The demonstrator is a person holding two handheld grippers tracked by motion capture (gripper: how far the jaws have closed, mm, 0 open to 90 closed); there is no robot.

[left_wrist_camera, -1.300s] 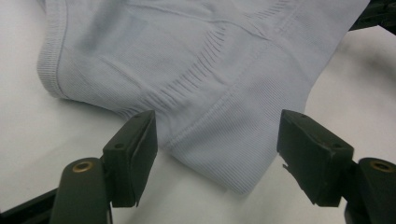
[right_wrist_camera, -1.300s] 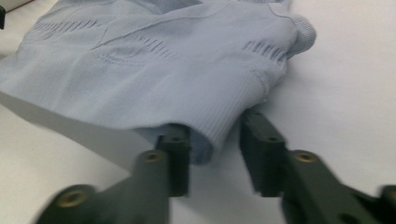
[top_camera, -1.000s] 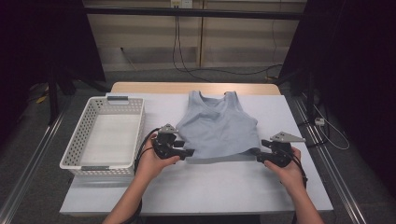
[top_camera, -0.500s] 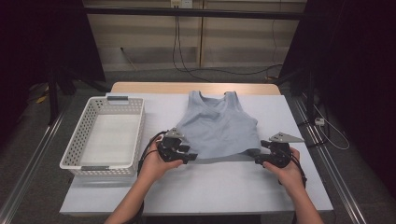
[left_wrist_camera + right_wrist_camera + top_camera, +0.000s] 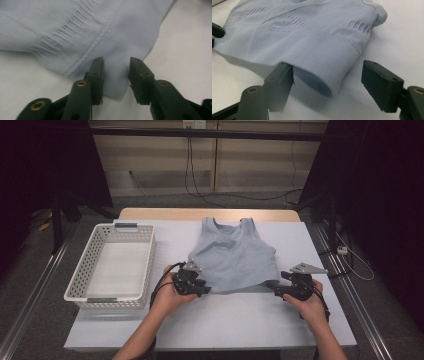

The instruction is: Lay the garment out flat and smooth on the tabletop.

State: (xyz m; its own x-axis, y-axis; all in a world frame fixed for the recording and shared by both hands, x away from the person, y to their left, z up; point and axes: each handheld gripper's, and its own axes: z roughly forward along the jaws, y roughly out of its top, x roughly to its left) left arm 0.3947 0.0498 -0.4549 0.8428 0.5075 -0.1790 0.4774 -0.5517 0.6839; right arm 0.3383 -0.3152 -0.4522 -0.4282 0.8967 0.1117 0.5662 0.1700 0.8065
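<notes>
Left gripper (image 5: 116,75) jaws, just closing, are set astride the tank top's (image 5: 235,257) hem corner, not yet pressed. Right gripper (image 5: 328,86) jaws are held apart around the opposite hem corner. No writing can be read.

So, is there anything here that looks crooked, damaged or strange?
Nothing looks damaged. The light blue tank top lies flat on the white table, and the white basket stands straight beside it. One small thing: the hem corner by the right gripper bulges up off the table, and the fabric shows a few puckered ridges.
</notes>
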